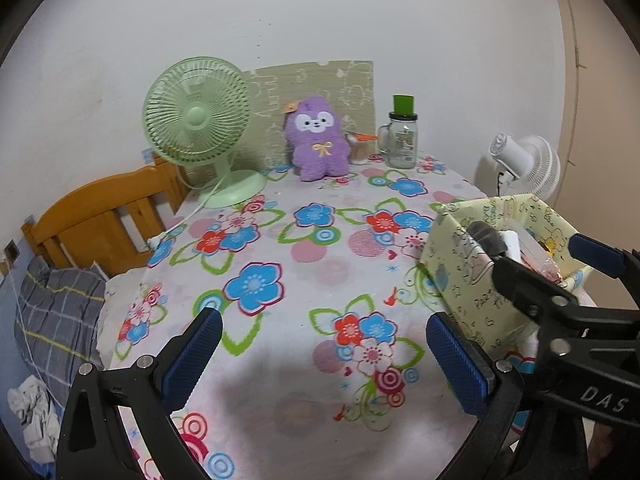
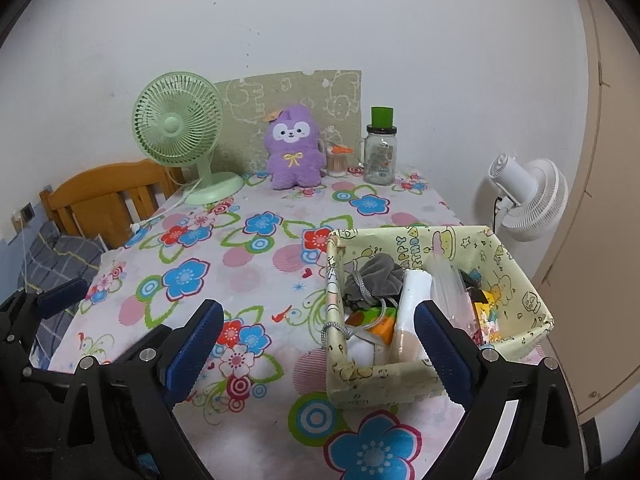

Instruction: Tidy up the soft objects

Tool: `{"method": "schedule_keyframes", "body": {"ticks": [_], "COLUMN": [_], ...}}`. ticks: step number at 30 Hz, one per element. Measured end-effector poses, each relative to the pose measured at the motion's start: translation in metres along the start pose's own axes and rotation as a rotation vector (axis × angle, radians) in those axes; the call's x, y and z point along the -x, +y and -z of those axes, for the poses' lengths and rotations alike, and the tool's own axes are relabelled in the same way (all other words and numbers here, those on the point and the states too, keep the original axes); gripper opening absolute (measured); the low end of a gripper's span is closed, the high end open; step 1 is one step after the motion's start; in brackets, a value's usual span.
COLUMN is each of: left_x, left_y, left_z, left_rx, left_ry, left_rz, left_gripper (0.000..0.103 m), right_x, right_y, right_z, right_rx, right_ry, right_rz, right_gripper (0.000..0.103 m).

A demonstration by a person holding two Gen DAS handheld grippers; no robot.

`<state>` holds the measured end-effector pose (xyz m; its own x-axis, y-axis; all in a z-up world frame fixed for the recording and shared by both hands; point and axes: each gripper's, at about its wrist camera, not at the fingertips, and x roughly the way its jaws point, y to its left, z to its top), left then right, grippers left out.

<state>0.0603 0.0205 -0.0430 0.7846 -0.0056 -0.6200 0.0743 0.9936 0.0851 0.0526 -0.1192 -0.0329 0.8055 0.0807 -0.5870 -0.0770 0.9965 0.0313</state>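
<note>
the yellow cartoon-printed paper box (image 2: 436, 384) is partly covered by the right tongs (image 2: 318, 350), spread wide and empty; "happy birthday" is read inside. the left tongs (image 1: 324, 354) are spread over bare flowered bench (image 1: 280, 240). the purple plush toy (image 1: 318, 140) is propped at the far edge.

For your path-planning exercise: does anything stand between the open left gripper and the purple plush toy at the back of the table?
Nothing visible does. Between the left gripper and the purple plush toy lies only bare flowered tablecloth; the green fan and the box stand off to either side.
</note>
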Motion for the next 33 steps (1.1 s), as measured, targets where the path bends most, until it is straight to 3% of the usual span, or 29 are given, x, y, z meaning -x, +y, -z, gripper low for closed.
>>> {"method": "schedule_keyframes", "body": {"ticks": [22,33], "left_x": [0.065,0.088], "left_y": [0.016,0.008], "left_z": [0.006,0.008], "left_rx": [0.076,0.087], "left_ry": [-0.128,-0.183], "left_rz": [-0.052,-0.037], "left_gripper": [0.103,0.103], "right_x": [0.069,0.088], "right_y": [0.000,-0.012], "right_z": [0.001,0.009], "right_rx": [0.019,0.009], "right_ry": [-0.146,-0.185], "right_rz": [-0.007,0.010], "right_gripper": [0.101,0.102]}}
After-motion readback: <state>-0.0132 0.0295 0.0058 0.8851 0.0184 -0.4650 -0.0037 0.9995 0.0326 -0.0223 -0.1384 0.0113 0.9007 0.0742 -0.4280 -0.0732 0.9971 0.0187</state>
